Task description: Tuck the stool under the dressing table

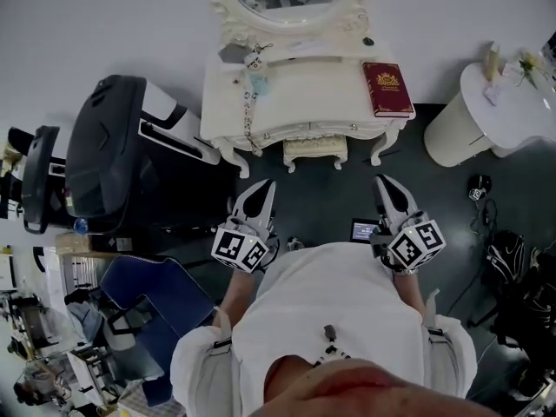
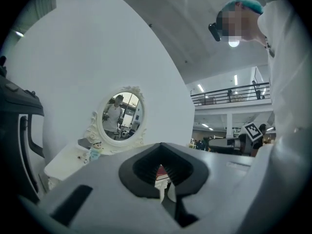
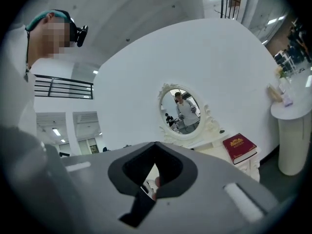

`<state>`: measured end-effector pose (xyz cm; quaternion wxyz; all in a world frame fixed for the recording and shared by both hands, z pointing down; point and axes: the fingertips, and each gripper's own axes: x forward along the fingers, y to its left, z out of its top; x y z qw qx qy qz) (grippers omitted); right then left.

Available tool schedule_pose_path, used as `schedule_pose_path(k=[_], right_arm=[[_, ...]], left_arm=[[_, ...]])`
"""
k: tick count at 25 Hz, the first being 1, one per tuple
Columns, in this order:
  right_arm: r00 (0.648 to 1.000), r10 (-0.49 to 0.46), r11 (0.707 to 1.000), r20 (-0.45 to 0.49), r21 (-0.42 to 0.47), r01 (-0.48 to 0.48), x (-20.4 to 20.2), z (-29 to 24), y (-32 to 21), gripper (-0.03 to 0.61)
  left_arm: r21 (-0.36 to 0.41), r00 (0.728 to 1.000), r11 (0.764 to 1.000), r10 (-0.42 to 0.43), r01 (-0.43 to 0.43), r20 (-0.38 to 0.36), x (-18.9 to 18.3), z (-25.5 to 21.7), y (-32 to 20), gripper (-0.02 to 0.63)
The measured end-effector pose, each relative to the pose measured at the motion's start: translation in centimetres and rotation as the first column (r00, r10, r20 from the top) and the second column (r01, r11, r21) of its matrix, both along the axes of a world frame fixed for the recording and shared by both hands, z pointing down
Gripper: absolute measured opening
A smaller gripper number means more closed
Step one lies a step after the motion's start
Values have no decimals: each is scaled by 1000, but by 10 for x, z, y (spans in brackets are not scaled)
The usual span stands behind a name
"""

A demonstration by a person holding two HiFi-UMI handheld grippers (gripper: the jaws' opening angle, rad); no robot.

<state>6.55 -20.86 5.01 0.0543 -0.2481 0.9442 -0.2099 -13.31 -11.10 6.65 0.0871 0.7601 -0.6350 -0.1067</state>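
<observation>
The small cream upholstered stool (image 1: 314, 152) sits between the legs of the ornate white dressing table (image 1: 300, 94), at twelve o'clock from the person. The tucking looks finished, with nothing evidently left. The left gripper (image 1: 261, 189) and right gripper (image 1: 388, 186) hover close to the torso, both closed and empty.

Leans forward in a white top, with the left forearm (image 1: 229, 307) and right forearm (image 1: 417, 298) reaching out ahead of the chest. Holds the left gripper (image 1: 263, 189) and the right gripper (image 1: 388, 185) level, side by side and well apart, tips pointing forward and angled slightly toward each other. Clamps both pairs of jaws fully together, with nothing pinched between them.
</observation>
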Motion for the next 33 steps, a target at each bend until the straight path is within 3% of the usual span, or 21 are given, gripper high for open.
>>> schedule_pose_path(k=[6,14,20,25,33], right_arm=[[999,-42,998,12,-46,42,25,13,7,6],[993,-112,993,-21,-51,111,73,31,1,6],[992,-120,991,-40,-67,117,89,43,3,6],[994,-91,995,-66,-58,87,91,47,13,6],[996,-64,998,-67,-11,63,42,32,23,6]], left_arm=[[6,999,999,36,-36,-21,74,-3,-16,6],[-29,999,999,-22,21,-35,121,4,-12,7],[-42,994,996,-77,73,-80,132,17,-2,6],[-24,995,999,-39,37,-92,136,18,-1,6],[-12,998,1000,-3,2,-68,101,9,2,6]])
